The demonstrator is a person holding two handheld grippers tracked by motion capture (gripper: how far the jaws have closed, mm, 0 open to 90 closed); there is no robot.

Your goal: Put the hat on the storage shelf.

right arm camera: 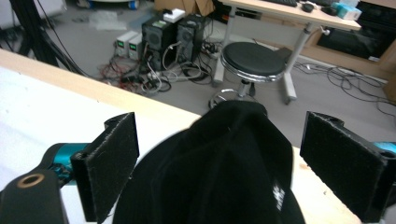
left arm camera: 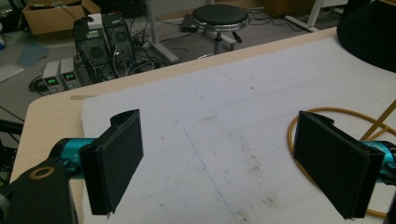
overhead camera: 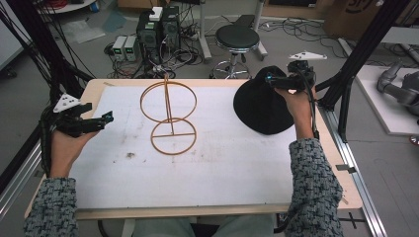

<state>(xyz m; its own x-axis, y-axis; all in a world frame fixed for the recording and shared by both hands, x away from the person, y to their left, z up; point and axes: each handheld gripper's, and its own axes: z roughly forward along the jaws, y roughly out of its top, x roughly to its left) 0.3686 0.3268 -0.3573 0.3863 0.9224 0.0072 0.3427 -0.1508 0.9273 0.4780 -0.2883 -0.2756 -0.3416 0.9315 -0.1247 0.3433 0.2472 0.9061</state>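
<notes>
An orange wire stand (overhead camera: 168, 106), two rings on a thin pole, stands upright on the white foam sheet (overhead camera: 222, 168) in the middle of the table. A black hat (overhead camera: 259, 106) lies at the far right of the sheet. My right gripper (overhead camera: 271, 79) is at the hat's far top, open. In the right gripper view the hat's crown (right arm camera: 219, 177) sits between the wide-apart jaws of that gripper (right arm camera: 226, 158). My left gripper (overhead camera: 107, 117) hovers at the sheet's left edge, open and holding nothing (left arm camera: 224, 154). Past its right jaw are the stand's base ring (left arm camera: 336, 110) and the hat (left arm camera: 369, 32).
The wooden table edge (overhead camera: 59, 163) frames the sheet. Beyond the far edge, on the floor, are a black stool (overhead camera: 237, 37), computer towers (overhead camera: 158, 27) and tangled cables. Black frame posts (overhead camera: 356, 59) rise close to the table's right side.
</notes>
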